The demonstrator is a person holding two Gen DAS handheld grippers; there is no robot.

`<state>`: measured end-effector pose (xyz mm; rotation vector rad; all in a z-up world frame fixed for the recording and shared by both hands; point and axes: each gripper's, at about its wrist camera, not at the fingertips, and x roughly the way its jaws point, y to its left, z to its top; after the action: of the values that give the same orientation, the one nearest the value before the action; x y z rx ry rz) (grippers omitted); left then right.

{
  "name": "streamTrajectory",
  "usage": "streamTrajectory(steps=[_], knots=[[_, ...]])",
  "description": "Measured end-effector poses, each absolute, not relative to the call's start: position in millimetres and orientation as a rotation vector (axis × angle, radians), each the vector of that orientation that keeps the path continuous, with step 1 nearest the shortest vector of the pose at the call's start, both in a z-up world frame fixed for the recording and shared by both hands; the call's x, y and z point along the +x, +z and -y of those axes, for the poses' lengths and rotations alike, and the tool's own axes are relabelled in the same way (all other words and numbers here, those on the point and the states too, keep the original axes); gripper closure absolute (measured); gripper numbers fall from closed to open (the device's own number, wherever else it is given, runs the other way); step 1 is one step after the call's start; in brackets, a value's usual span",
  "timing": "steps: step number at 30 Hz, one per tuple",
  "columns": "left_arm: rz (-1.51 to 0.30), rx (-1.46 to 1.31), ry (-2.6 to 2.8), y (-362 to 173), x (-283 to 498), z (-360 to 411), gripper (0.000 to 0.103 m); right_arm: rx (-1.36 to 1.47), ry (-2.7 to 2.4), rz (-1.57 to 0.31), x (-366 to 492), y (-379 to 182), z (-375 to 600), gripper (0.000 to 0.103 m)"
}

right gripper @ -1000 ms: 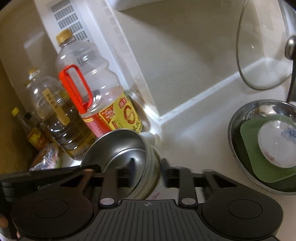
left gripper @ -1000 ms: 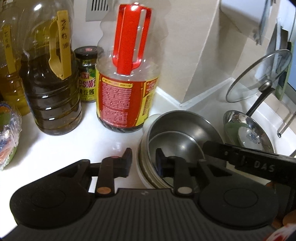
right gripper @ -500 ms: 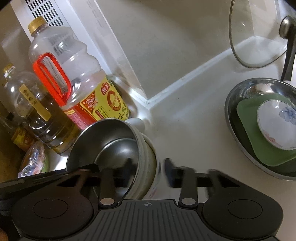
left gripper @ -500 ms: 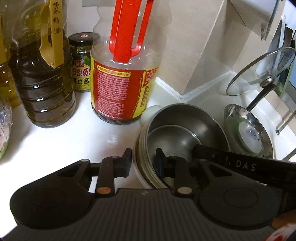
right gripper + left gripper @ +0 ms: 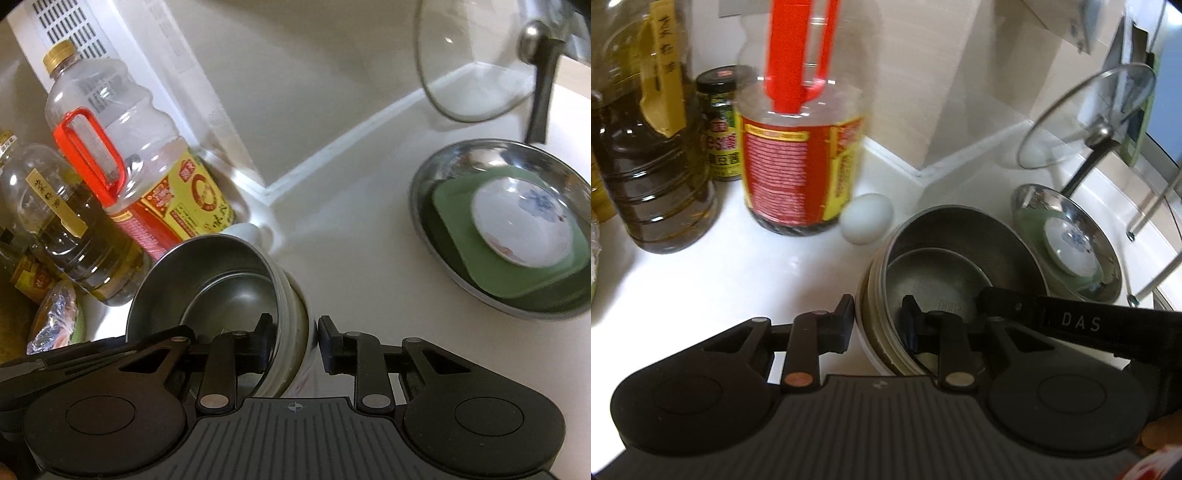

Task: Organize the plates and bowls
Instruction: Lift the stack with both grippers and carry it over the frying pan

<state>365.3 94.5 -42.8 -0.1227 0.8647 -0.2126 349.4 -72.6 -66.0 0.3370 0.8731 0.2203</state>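
Two grippers now straddle opposite sides of the stack of nested stainless-steel and white bowls (image 5: 955, 258), which stands on the white bench (image 5: 738, 273) near the red-handled clear plastic bottle (image 5: 801, 147). A second ago the right gripper (image 5: 293, 341) stood noticeably wider; its fingers (image 5: 327, 345) are closing, one inside the stack's rim and one outside, the outer finger just at the stack's white side, though pressing contact cannot be made out. The left gripper (image 5: 877, 323) holds the same narrow grip as before, its fingers (image 5: 844, 321) clamped on the near rim, one inside and one outside. A pale egg (image 5: 866, 218), hidden behind the bowls a second ago, shows in the left view beside the bottle. Inside the top steel bowl sits a smaller steel bowl (image 5: 932, 275). Well apart to the right, a shallow steel pan (image 5: 506, 229) holds a green square plate (image 5: 461, 206) with a small white blue-patterned dish (image 5: 521, 221) on it.
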Motion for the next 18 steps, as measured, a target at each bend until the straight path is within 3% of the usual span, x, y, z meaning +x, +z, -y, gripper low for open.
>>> streamTrajectory(steps=[18], knots=[[-0.891,-0.043,-0.42,-44,337,13,0.078,0.407,0.033,-0.882,281,-59,177,0.077]])
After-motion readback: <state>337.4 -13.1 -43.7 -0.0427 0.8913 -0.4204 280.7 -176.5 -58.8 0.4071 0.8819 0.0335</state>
